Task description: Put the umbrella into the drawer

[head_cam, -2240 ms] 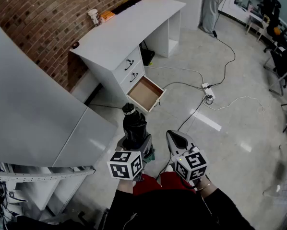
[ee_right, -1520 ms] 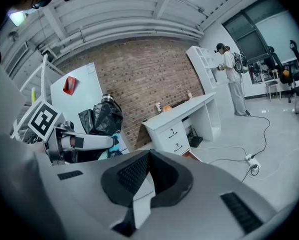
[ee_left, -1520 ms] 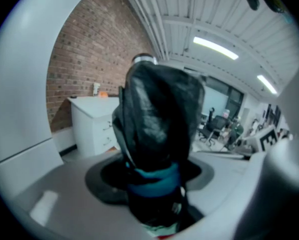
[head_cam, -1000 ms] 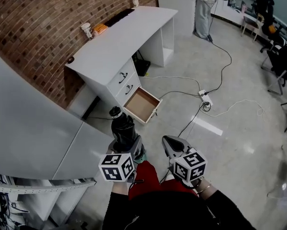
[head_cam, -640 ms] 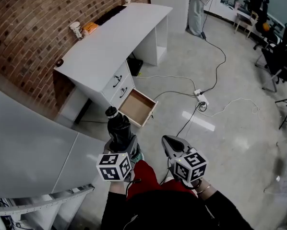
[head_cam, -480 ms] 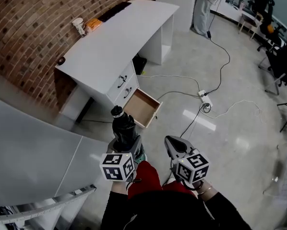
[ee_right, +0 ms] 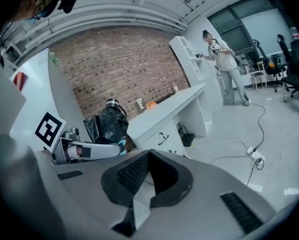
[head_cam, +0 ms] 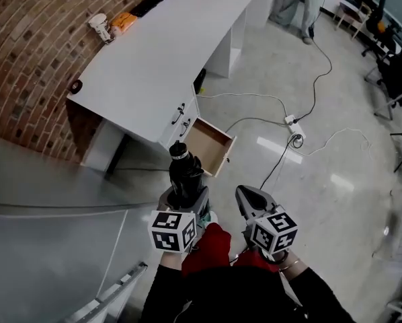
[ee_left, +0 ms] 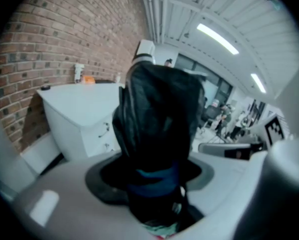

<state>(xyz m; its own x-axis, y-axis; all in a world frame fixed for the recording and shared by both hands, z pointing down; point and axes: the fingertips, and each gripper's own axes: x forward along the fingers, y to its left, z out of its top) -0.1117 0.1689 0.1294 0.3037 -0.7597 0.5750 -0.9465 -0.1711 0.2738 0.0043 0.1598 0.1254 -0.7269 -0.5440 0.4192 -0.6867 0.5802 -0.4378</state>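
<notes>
Currently carrying the umbrella toward the open drawer.
At the desk's (head_cam: 154, 59) near corner the bottom drawer (head_cam: 208, 143) stands pulled out; the folded black umbrella (head_cam: 185, 177) sits upright, clamped in the left gripper's (ee_left: 157, 194) wide jaws, short of it. The right gripper's (ee_right: 148, 159) jaws are closed, empty. Next, I judge: lower it in lengthwise.

Red brick wall (head_cam: 26, 39) left, long white surface (head_cam: 154, 59) against it. Glossy grey floor (head_cam: 335, 234), loose cables (head_cam: 251, 94), power strip (head_cam: 292, 121); black office chairs (head_cam: 397, 79) far right, ceiling strip lights (ee_left: 217, 31) on
</notes>
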